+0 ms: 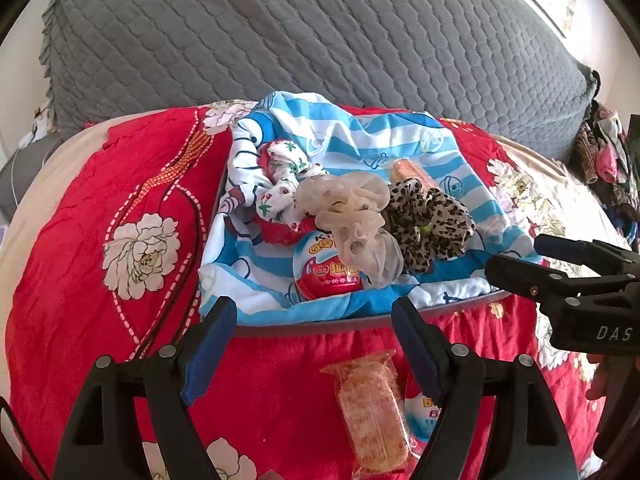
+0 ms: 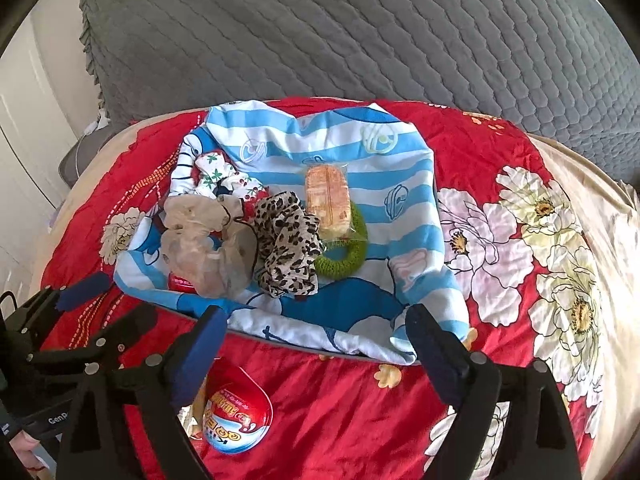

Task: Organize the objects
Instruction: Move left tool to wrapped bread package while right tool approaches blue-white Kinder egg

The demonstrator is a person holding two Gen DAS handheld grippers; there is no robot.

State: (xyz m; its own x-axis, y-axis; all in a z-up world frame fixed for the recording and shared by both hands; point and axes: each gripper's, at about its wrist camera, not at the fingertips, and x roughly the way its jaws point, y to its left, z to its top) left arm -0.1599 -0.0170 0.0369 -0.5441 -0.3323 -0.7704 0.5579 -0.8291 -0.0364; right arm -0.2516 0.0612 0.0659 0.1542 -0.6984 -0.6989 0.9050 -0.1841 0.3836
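Soft daylight from the upper right washes out the bedspread [image 2: 580, 240] edge; fisheye bends and darkens corners, near fingers [image 1: 212, 344] slightly blurred.

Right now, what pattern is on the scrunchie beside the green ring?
Leopard print scrunchie, clearest in the right wrist view.

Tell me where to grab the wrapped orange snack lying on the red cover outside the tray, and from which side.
Probably across its narrow width at mid-length. The wrapped snack lies flat on the red cover, long axis running from the left gripper toward the camera. Come down from above, one finger on each long side. Both grippers are open and empty. An egg-shaped toy sits close on its right, so keep that finger tight.
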